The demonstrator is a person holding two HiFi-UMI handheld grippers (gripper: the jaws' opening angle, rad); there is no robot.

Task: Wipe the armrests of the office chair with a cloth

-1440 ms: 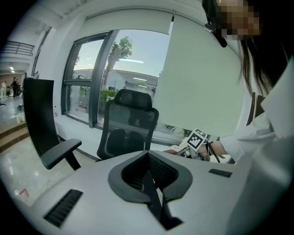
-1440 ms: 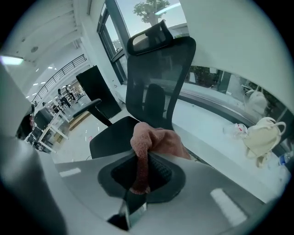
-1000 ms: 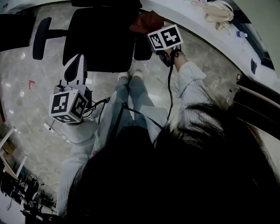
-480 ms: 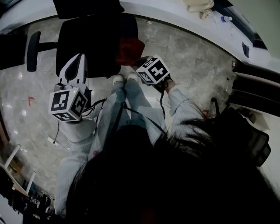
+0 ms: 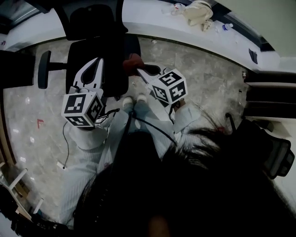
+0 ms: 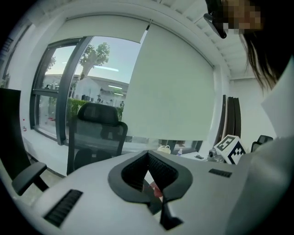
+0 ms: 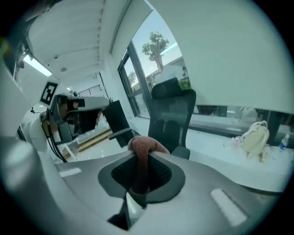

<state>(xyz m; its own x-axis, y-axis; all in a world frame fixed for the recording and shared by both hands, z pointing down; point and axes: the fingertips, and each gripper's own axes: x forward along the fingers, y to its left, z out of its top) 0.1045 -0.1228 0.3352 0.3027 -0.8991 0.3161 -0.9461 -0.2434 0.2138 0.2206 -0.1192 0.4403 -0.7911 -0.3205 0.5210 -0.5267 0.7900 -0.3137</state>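
The black office chair (image 5: pixel 99 55) stands in front of me, its left armrest (image 5: pixel 44 69) sticking out to the side. My right gripper (image 5: pixel 138 70) is shut on a red-brown cloth (image 5: pixel 132 61), held off the chair near the seat's right edge. In the right gripper view the cloth (image 7: pixel 144 148) bulges out above the closed jaws of my right gripper (image 7: pixel 137 183). My left gripper (image 5: pixel 97 61) hovers over the seat with its white jaws together and nothing in them. In the left gripper view the chair back (image 6: pixel 94 133) and one armrest (image 6: pixel 28 176) lie ahead.
A curved white counter (image 5: pixel 152 28) runs behind the chair, with a cream bag (image 5: pixel 196 11) and a bottle (image 5: pixel 226 27) on it. Another dark chair (image 5: pixel 277 157) stands at the right. My legs and shoes (image 5: pixel 134 99) and the grippers' cables hang below.
The right gripper has come away from the chair's right armrest with the cloth still in it, toward me. The left gripper has shifted up and right over the seat.
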